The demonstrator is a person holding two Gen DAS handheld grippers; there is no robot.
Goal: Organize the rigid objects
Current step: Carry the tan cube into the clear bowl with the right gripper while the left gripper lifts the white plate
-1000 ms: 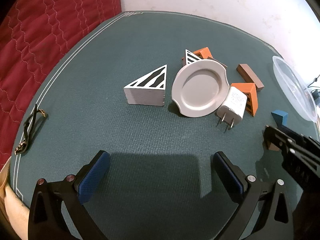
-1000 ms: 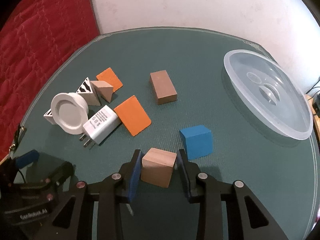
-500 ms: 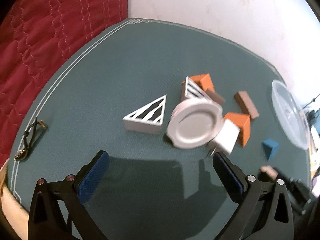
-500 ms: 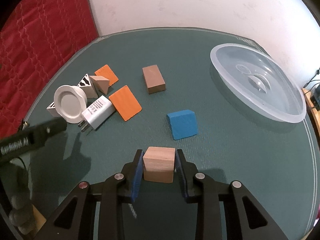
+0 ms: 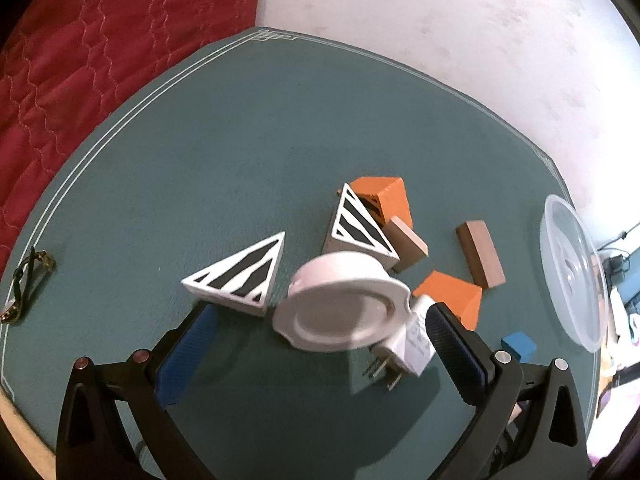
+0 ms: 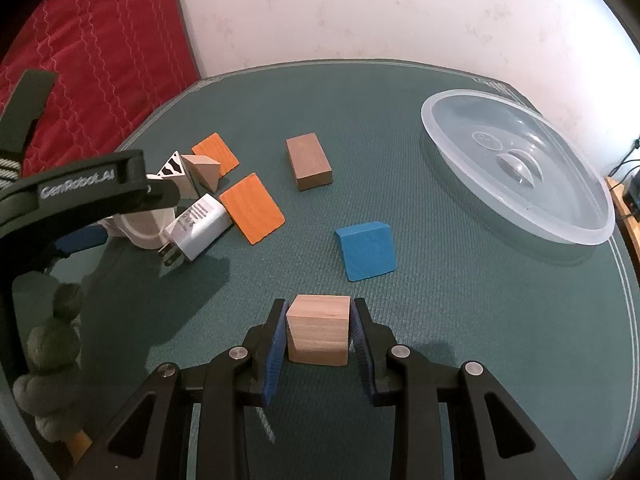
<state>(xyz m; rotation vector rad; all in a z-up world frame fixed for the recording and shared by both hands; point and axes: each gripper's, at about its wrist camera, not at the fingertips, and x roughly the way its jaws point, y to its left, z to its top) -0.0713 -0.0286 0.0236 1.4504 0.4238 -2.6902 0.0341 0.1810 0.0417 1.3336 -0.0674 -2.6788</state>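
Note:
My right gripper [image 6: 319, 322] is shut on a light wooden cube [image 6: 318, 330] and holds it above the green table. My left gripper [image 5: 320, 332] is open, its jaws on either side of a small white plate [image 5: 340, 308] and a white plug adapter [image 5: 408, 344]. The adapter also shows in the right wrist view [image 6: 196, 226]. A zebra-striped wedge [image 5: 240, 276] lies just left of the plate; a second striped wedge [image 5: 358, 230] lies behind it. A blue block [image 6: 366, 250] lies ahead of the cube.
A clear plastic lid [image 6: 516, 176] lies at the right side of the table. A brown block [image 6: 308, 160], two orange blocks [image 6: 252, 208] [image 6: 214, 152] and a tan wedge [image 6: 204, 170] lie mid-table. A dark clip [image 5: 24, 284] lies near the left edge. Red quilt [image 5: 80, 60] borders the table.
My left gripper has moved forward until its open jaws flank the plate and adapter. My right gripper has kept the cube and drawn back a little from the blue block.

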